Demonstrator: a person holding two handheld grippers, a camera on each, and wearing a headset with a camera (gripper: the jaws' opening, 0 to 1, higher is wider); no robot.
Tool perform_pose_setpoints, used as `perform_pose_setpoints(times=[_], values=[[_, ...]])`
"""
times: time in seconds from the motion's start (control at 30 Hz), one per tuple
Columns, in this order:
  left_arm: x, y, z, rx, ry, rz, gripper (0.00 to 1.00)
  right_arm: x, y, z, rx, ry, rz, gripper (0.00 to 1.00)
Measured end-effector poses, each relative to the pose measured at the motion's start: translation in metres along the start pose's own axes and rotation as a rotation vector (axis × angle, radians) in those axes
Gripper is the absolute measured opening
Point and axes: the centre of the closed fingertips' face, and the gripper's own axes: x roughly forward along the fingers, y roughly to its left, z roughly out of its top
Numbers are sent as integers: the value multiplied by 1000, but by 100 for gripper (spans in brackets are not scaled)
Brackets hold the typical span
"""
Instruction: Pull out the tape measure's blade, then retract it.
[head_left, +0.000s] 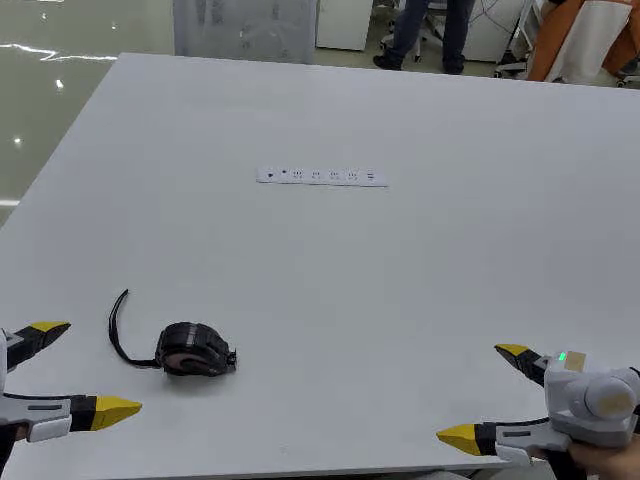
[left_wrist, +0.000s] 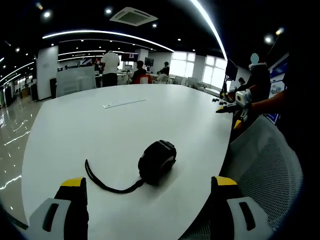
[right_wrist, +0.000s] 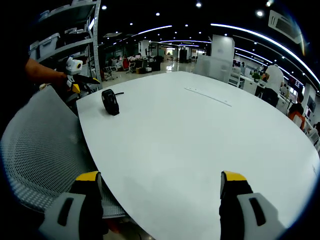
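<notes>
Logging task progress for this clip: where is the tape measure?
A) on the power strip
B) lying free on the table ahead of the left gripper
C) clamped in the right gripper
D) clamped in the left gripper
B: the tape measure lies on the table, apart from the left gripper, whose jaws stand open short of it.

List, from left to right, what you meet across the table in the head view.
left hand-held gripper → tape measure → power strip → right hand-held gripper
</notes>
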Motion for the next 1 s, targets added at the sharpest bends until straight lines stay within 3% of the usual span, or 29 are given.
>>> perform_pose_setpoints(times=[0.13,0.2,0.27,0.4,0.6,0.73,1.0], values=[[3,-1,4,37,14,-19,100,-1,-2,7,-11,-7,0,100],[7,-2,3,73,43,-37,100,1,-2,12,-13,-16,8,100],[12,-3,1,147,92,-61,100,5,-1,18,-35,-21,18,100],[21,-7,8,194,117,-103,100,13,4,28,-50,-31,40,100],[38,-14,16,313,186,-185,99,28,11,43,-86,-38,86,100],[48,-19,18,399,242,-238,97,35,15,53,-104,-46,116,100],[65,-23,22,500,326,-302,95,48,24,69,-159,-54,164,100]])
